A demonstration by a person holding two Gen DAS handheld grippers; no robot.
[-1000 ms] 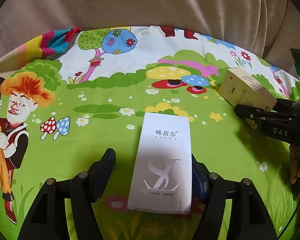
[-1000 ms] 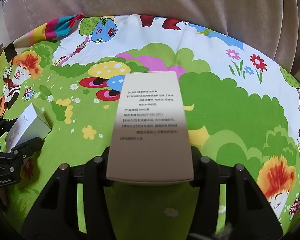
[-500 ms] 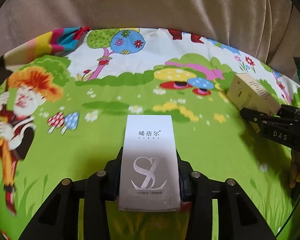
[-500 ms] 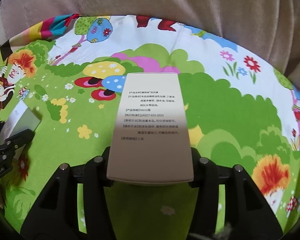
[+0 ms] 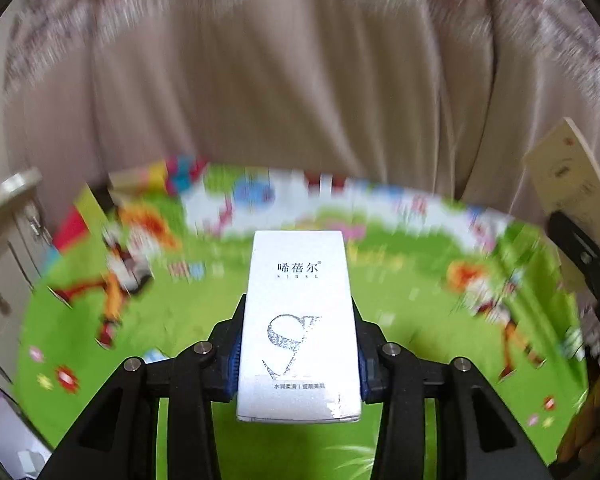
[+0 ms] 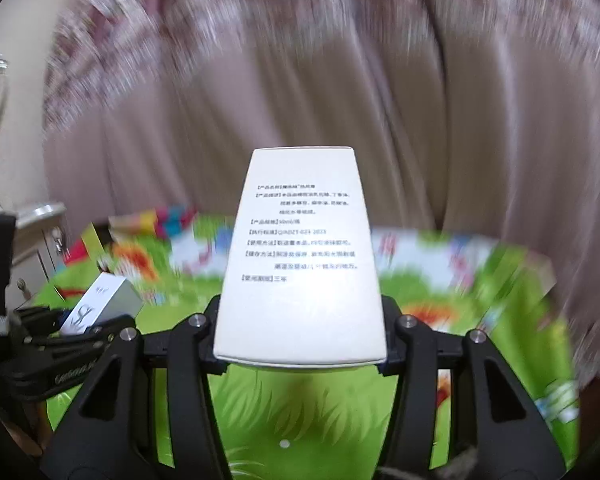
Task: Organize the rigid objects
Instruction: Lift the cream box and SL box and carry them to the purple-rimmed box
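We are pinching the white box between the left gripper pads, its far end pointing toward twelve o'clock above the cartoon mat. Our right gripper is clamping the cream box by its sides, likewise aimed at twelve o'clock toward the beige curtain. In the right wrist view, the white box is showing at nine o'clock.

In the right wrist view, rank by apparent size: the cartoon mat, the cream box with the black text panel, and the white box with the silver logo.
1. Cartoon mat, largest.
2. Cream box, held in the right claw; nearness to the camera inflates it.
3. White box in the left claw, farther off; true size against the cream box is unsure.
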